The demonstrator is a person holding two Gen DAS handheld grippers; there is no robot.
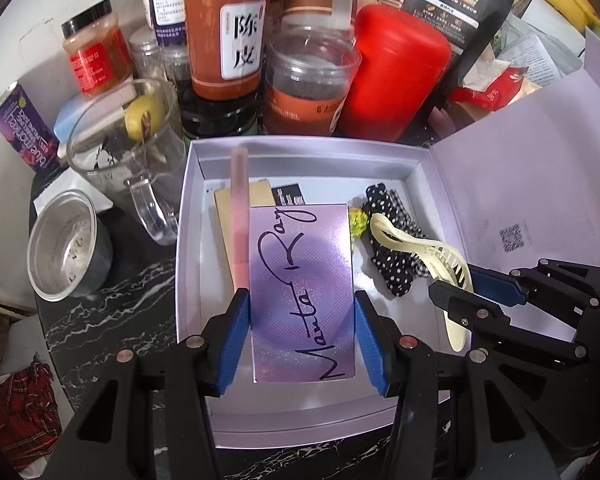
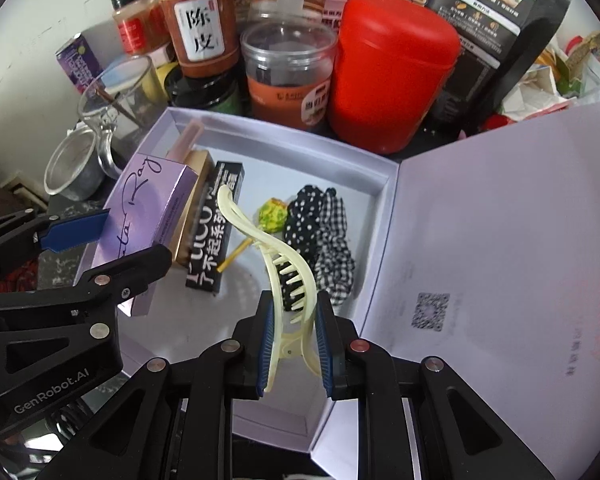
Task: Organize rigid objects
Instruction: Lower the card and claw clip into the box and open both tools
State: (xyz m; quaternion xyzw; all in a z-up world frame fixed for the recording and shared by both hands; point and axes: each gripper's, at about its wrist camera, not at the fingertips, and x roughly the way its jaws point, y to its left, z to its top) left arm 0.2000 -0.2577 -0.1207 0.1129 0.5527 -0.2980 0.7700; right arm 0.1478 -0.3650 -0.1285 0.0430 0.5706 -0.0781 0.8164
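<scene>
My left gripper is shut on a purple "Manta Ray" carton and holds it over the left half of the open lilac gift box. The carton also shows in the right wrist view. My right gripper is shut on a cream hair claw clip, held above the box's right half; the clip also shows in the left wrist view. Inside the box lie a gold carton, a black carton, a pink tube, a green-yellow lollipop and dotted and checked scrunchies.
The box lid stands open to the right. Behind the box crowd jars, a red canister and a black pouch. At the left are a glass mug, a metal cup and a purple can.
</scene>
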